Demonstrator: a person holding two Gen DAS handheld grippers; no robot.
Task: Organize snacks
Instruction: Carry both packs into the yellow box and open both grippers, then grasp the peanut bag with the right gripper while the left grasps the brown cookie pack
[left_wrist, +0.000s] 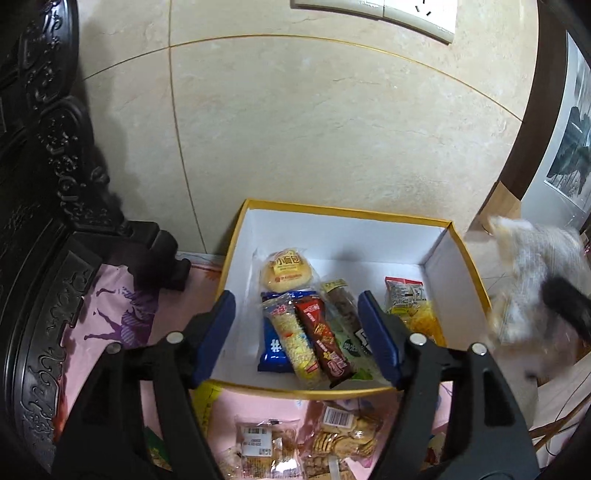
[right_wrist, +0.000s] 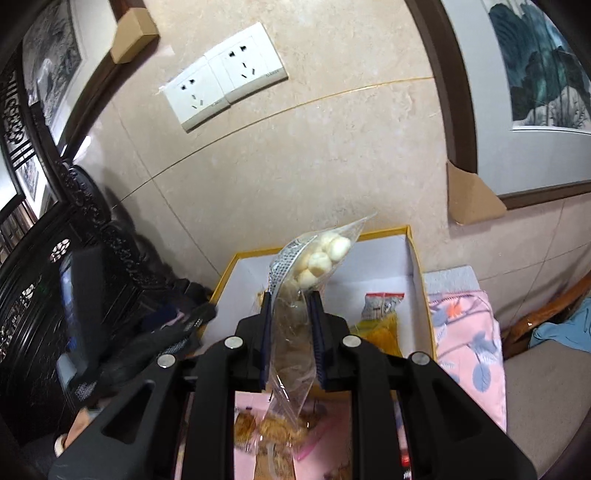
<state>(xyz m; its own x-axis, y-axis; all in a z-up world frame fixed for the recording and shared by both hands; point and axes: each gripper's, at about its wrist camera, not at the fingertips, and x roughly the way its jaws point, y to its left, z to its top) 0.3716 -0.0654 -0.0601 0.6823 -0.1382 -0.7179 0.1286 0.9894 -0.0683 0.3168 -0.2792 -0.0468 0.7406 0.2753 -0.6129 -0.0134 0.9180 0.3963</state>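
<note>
The right hand-held gripper (right_wrist: 290, 325) is pinching a clear bag of small pale round snacks (right_wrist: 314, 258), its blue pads pressed into the bag's lower half so the filled top stands above the jaws, in front of the yellow-rimmed white box (right_wrist: 415, 266). In the left wrist view the same bag shows as a blur at the right edge of the frame, beside the box and not yet over it.

The left hand-held gripper (left_wrist: 297, 332) is spread wide with nothing between its pads, hovering over the near part of the box (left_wrist: 458, 251).

Inside, a round bun packet (left_wrist: 286, 271) lies at the back, a row of long bars (left_wrist: 317, 339) fills the middle, and a yellow-and-red packet (left_wrist: 406, 299) sits toward the right wall. The bare white floor lies at the back and along the left side.

To place the bag well, I would carry it over the rim, lower it flat onto bare floor, and release only once it rests. The loose bag may flop sideways or catch the rim. More packets wait on the pink cloth (left_wrist: 236, 406) at the bottom of the frame.
</note>
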